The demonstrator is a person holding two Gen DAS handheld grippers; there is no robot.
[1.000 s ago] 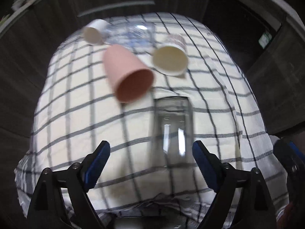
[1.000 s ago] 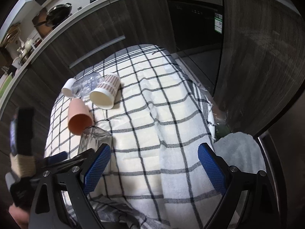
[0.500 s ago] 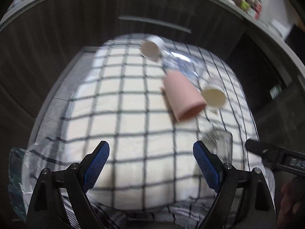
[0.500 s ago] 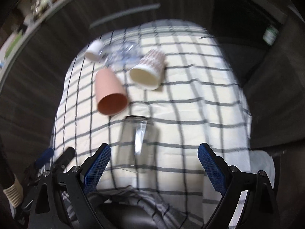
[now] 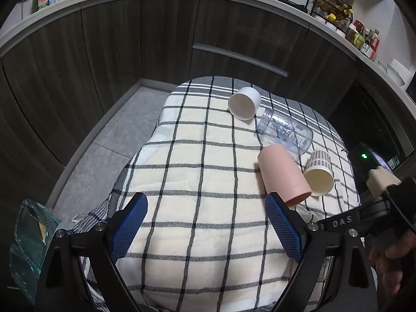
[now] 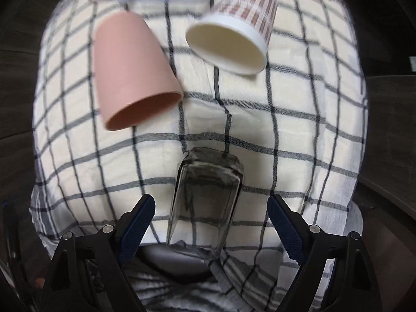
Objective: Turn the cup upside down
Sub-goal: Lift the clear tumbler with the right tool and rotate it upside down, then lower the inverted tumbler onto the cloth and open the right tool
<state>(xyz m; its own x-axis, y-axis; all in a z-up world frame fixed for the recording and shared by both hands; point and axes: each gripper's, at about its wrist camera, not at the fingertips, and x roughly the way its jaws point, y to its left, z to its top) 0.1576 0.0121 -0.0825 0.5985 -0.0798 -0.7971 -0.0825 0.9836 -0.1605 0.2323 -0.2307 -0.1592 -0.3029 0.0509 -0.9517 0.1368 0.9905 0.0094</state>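
A clear square glass cup (image 6: 205, 200) stands on the checked cloth (image 6: 286, 135), its base toward me, between the wide-open jaws of my right gripper (image 6: 210, 221), which does not touch it. A pink cup (image 6: 132, 70) and a patterned paper cup (image 6: 234, 36) lie on their sides behind it. My left gripper (image 5: 205, 223) is open and empty over bare cloth (image 5: 197, 156). In the left wrist view the pink cup (image 5: 283, 174), paper cup (image 5: 318, 171), a clear jar (image 5: 286, 132) and a white cup (image 5: 244, 102) lie on their sides at right.
Dark wood cabinets (image 5: 104, 52) surround the cloth-covered table. Grey floor (image 5: 117, 140) lies at its left. A green bag (image 5: 28, 236) sits at lower left. The right hand-held device (image 5: 377, 197) shows at the right edge. A countertop with bottles (image 5: 361, 36) runs above.
My right gripper has moved forward and down, so the glass cup now sits between its jaws. My left gripper has swung left and back, away from the cups.
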